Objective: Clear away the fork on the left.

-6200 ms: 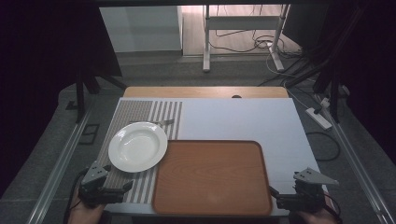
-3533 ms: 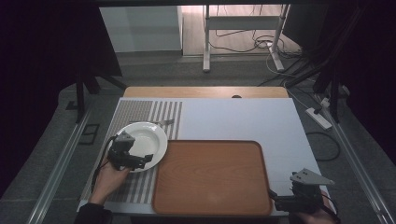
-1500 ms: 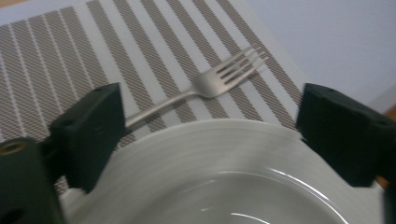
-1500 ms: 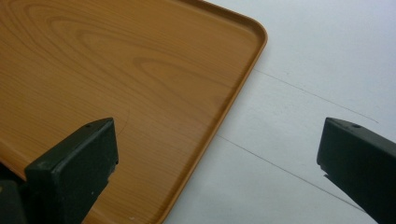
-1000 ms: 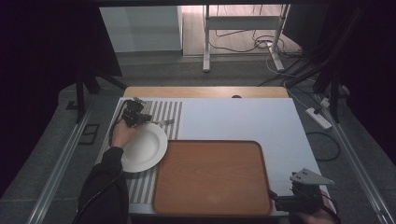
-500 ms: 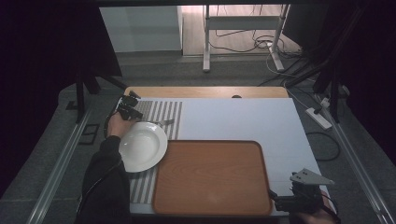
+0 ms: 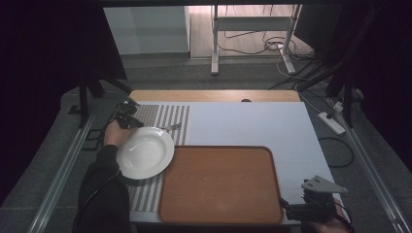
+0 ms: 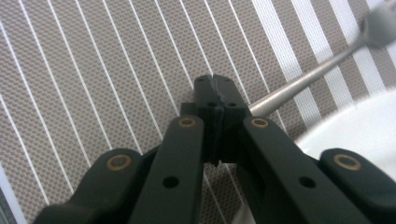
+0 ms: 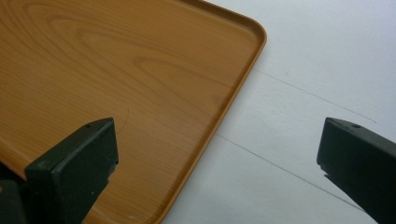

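Fork (image 8: 299, 84) — a metal one — lies on the striped placemat (image 7: 160, 116) at the far left of the table (image 7: 252, 121), just beyond the far rim of the white plate (image 7: 145, 153). In the high view its tines point right, near the mat's right edge. In the left gripper view the handle runs out from behind the tips of the left gripper (image 8: 215, 86), whose jaws are pressed together with no gap between them; whether the closed tips touch the handle or merely sit over its end cannot be told. In the high view that gripper (image 7: 130, 115) sits at the far left corner of the mat, with the person's left hand (image 7: 115, 132) behind it and the dark sleeve (image 7: 104, 189) running back to the near edge, beside the plate's left side.

Right of the plate, and just touching its near right rim, the wooden tray (image 7: 218, 184) takes up the near middle of the table, its left part overlapping the mat. Beyond it the pale tabletop is bare up to a wooden strip (image 7: 214, 95) along the far edge.

At the near right corner the right gripper (image 7: 311, 206) rests low by the tray's corner — its jaws stand spread wide in the right gripper view (image 9: 219, 154), nothing between them, framing the tray's rounded corner (image 9: 254, 37) and the white table surface.
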